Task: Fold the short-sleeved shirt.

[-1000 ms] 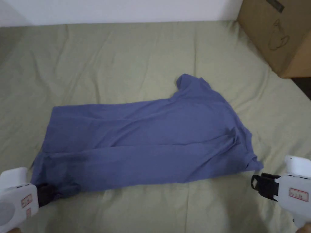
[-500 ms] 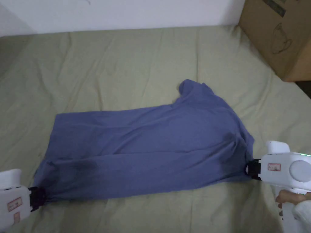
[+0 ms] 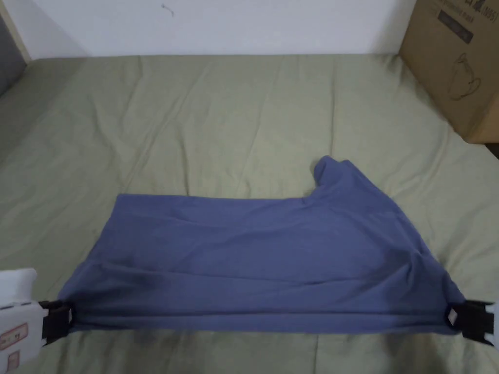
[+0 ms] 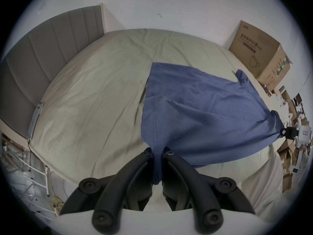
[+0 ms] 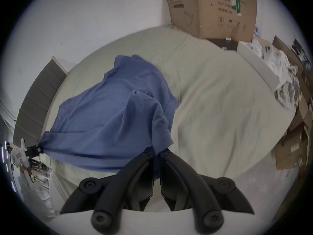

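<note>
Blue short-sleeved cotton shirt [image 3: 263, 263] lies crosswise on the pale olive-green bedsheet [image 3: 234, 121], near edge pulled taut between both grippers and raised a little off the sheet, far part resting on it. Left gripper [image 3: 58, 319], white body with black jaws, sits at lower left of the head view, body cut off by the frame edge; in the left gripper view its jaws are pressed together on a bunched corner of the shirt [image 4: 199, 106], fabric running down between them. Right gripper [image 3: 460, 319] at lower right edge, mostly cut off, only black jaw tips visible; the right gripper view shows its jaws pinching a gathered bit of shirt [image 5: 108, 116] near a hemmed sleeve edge, the pinched cloth partly hidden by the jaws. One sleeve sticks up at the far right side. Brown cardboard box [image 3: 458, 68] stands at the far right corner, cropped. Grey padded headboard [image 4: 42, 55] beside the bed. Clutter right of the bed is too blurred to identify.
</note>
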Available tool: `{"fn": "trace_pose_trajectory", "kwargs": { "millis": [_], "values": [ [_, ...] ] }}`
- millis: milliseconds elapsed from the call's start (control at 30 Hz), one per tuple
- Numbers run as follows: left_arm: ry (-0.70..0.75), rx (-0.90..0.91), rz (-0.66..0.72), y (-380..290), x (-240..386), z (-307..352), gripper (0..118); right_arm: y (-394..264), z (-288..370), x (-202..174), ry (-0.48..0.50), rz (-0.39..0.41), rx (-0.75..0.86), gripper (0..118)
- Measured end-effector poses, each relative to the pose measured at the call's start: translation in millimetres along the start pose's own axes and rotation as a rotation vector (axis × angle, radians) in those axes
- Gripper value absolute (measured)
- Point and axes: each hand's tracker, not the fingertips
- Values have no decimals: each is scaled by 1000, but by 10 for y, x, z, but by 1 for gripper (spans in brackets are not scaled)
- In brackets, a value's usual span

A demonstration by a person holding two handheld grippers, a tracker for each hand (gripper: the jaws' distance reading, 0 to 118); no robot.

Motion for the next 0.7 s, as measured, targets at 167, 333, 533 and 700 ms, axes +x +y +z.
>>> {"fn": "trace_pose_trajectory", "kwargs": {
  "millis": [167,333,533,700],
  "values": [
    [-36,-57,11,-270,-76,-111,19,-428,-139,82,-48,-34,-19,30],
    [-49,55,48,-29,-79,120,92,-131,205,31,-115,6,120,78],
    [-87,135,76,322,158,162,2,198,346,-224,-55,37,219,2],
    [-69,98,74,389,349,-144,0,228,-136,-332,36,-18,111,0]
  ]
}}
